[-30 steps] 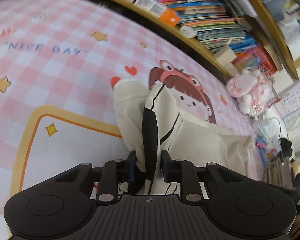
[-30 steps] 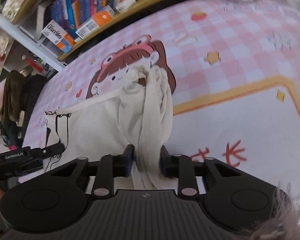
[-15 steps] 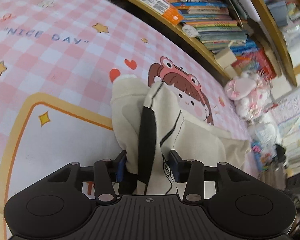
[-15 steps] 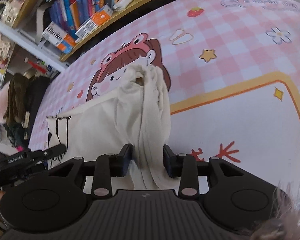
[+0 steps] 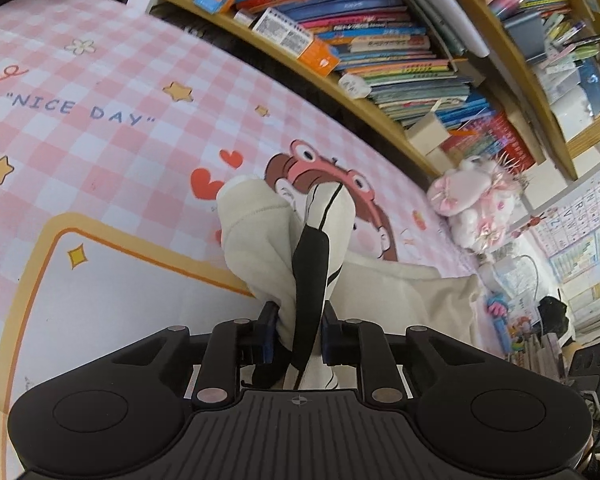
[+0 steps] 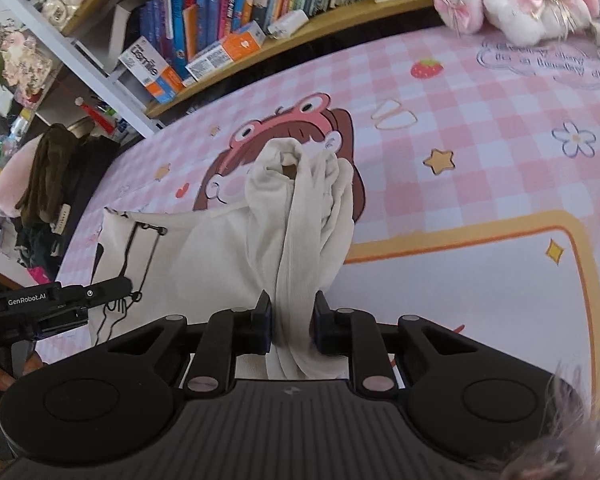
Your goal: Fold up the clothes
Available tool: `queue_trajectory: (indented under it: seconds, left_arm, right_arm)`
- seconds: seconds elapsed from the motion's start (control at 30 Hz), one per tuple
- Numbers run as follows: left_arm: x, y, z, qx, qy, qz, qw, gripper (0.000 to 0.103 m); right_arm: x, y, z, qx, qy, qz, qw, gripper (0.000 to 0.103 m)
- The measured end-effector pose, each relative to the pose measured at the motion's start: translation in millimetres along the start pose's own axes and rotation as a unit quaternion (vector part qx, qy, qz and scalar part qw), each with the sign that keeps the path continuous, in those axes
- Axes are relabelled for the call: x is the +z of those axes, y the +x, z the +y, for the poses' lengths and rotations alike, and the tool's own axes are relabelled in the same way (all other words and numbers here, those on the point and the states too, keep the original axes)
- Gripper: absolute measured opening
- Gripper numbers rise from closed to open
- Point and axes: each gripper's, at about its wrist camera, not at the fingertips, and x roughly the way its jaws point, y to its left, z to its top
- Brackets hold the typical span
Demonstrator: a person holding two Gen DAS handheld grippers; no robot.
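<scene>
The left gripper (image 5: 298,330) has its 2 fingers closed on a bunched fold of the cream garment (image 5: 260,236), a black band of the cloth running between them at lower centre of the frame. The right gripper (image 6: 291,327) likewise pinches a gathered cream fold (image 6: 300,240). The rest of the garment lies spread on the pink checked cover (image 6: 480,128), over its cartoon girl print (image 6: 296,116). Bookshelves (image 5: 380,40) fill the top.

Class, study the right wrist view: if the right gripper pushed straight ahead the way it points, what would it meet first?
The cream garment that the right gripper already clamps, bunched directly ahead; beyond it probably the pink checked mat, though depth is unclear.
</scene>
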Motion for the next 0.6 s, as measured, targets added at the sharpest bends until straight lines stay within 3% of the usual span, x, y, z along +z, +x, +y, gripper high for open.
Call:
queue_trajectory:
  seconds: [0.2,0.43,0.53,0.57,0.6]
  left_arm:
    - [-2,-1,-9,0.008,0.009,-0.003,0.9999,0.016]
    - [-8,2,-3,0.024,0.001,0.005,0.9997,0.018]
    - [-11,6,4,0.028,-0.006,0.017,0.9995,0.037]
    - [-12,9,7,0.030,-0.012,0.021,0.9993,0.048]
    - [-13,12,10,0.033,-0.019,0.025,0.9989,0.052]
  right_arm:
    - [4,-9,2,0.011,-0.011,-0.012,1.000,0.017]
    - [0,-3,-10,0.001,0.003,0.009,1.000,0.017]
    - [-2,0,-16,-0.004,0.010,0.019,1.000,0.020]
    - [-3,1,-19,-0.004,0.018,0.023,1.000,0.026]
    - [-3,3,-25,-0.002,0.034,0.028,0.999,0.030]
